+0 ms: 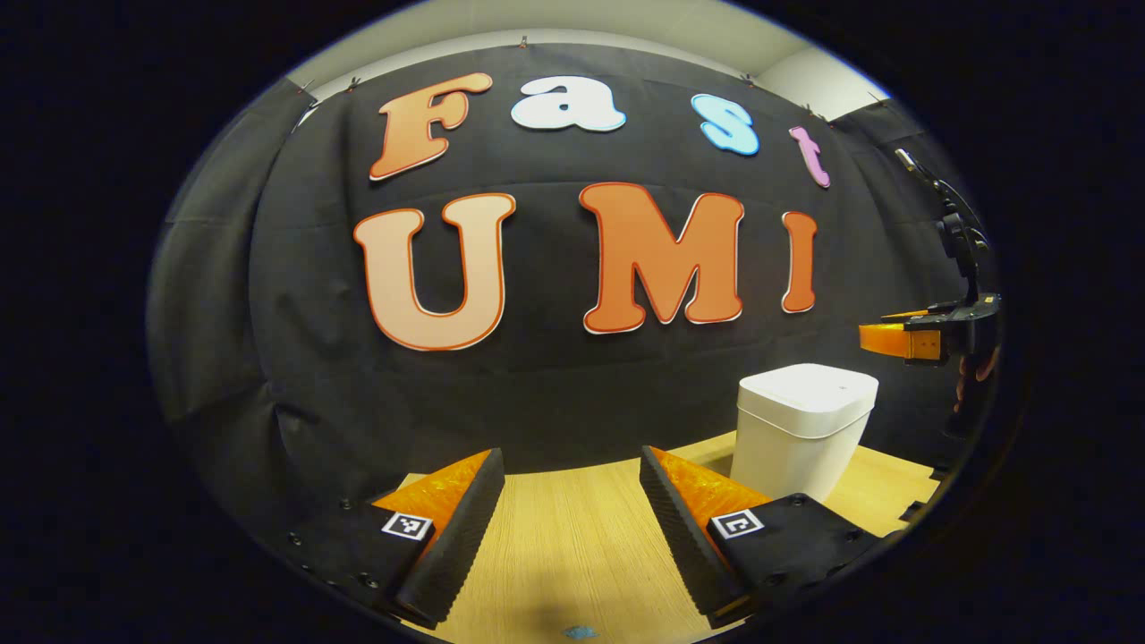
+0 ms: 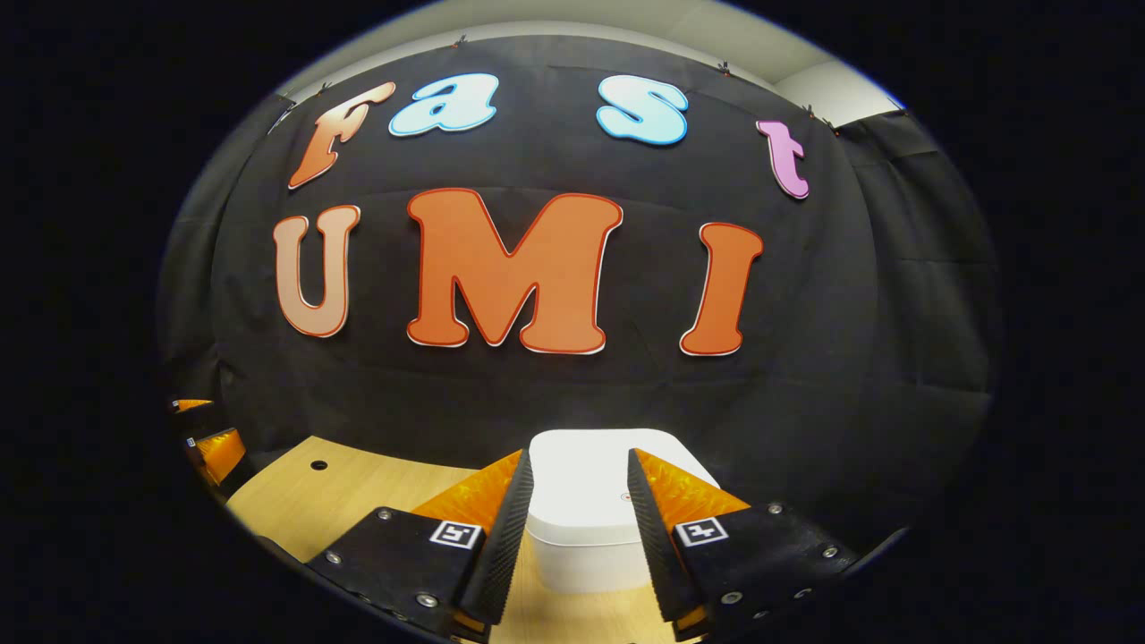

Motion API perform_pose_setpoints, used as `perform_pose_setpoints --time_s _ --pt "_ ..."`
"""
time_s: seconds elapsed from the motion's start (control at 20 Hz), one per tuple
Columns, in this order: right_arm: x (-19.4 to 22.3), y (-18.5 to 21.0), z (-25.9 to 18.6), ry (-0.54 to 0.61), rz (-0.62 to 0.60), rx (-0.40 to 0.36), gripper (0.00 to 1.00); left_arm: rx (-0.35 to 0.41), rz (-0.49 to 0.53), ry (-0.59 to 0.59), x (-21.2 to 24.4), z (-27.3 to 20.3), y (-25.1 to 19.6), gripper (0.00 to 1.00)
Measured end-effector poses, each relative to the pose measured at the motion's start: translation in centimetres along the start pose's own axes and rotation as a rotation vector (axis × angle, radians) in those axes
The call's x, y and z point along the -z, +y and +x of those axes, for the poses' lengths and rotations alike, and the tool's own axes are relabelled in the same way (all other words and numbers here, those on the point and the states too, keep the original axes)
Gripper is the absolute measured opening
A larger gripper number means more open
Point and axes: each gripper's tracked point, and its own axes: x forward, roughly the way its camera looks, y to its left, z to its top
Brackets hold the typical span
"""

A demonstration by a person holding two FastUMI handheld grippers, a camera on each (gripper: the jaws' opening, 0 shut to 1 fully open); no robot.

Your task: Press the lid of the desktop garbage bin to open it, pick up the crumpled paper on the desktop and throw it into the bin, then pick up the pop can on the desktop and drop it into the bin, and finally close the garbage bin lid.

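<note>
The white bin (image 1: 803, 429) stands on the wooden table (image 1: 572, 546) near the black back wall (image 1: 555, 376), its lid (image 2: 586, 483) down. The left gripper (image 1: 572, 501) hovers over bare tabletop to the bin's left, jaws wide apart and holding nothing. The right gripper (image 2: 577, 510) hangs above the bin's near side, its jaws open to either side of the lid and gripping nothing; in the left gripper view it shows at far right, above the bin.
</note>
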Motion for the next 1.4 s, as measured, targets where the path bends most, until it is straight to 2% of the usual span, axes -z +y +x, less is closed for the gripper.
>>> perform_pose_setpoints --time_s 0.05,0.1,0.15,0.2,0.25,0.3,0.4,0.45,0.65,1.0,1.1,1.35,1.4 --pt "0.0 -0.3 0.6 0.004 -0.004 -0.010 0.60 -0.007 -0.011 0.007 0.2 0.1 -0.6 0.97" --pt "0.1 -0.7 1.1 0.008 -0.011 -0.018 0.52 -0.016 -0.013 0.014 0.2 0.2 -0.9 0.97" --pt "0.1 -1.1 1.7 0.008 -0.021 -0.017 0.51 -0.024 -0.006 0.016 0.1 0.2 -1.2 0.97" --pt "0.0 -1.8 2.3 0.006 -0.035 -0.003 0.35 -0.034 0.003 0.017 0.2 0.3 -1.7 0.97" --pt "0.1 -2.5 3.0 0.004 -0.045 0.011 0.29 -0.046 0.010 0.020 0.1 0.4 -1.7 0.97" --pt "0.3 -2.5 3.5 0.008 -0.044 0.000 0.18 -0.058 0.012 0.026 0.3 0.3 -1.8 0.97" --pt "0.9 -2.7 4.4 0.020 -0.036 -0.018 0.04 -0.082 0.011 0.041 0.5 0.2 -2.1 0.97" --pt "1.2 -2.9 4.9 0.027 -0.033 -0.018 0.01 -0.094 0.012 0.047 0.6 0.1 -2.1 0.98" --pt "2.8 -3.8 6.6 0.066 -0.009 -0.015 0.01 -0.151 0.017 0.074 1.3 -0.3 -1.6 0.99" --pt "5.1 -3.2 8.3 0.127 -0.009 -0.057 0.01 -0.207 0.026 0.098 1.8 -1.0 -1.2 0.99" --pt "5.9 -3.8 8.6 0.149 -0.026 -0.028 0.01 -0.216 0.026 0.101 1.9 -1.2 -1.2 0.99" --pt "9.0 -4.6 8.4 0.245 0.012 -0.011 0.01 -0.224 0.026 0.111 2.1 -1.5 -1.2 0.99" --pt "8.5 -4.6 8.7 0.216 0.023 -0.012 0.02 -0.225 0.026 0.113 2.1 -1.5 -1.2 0.99"
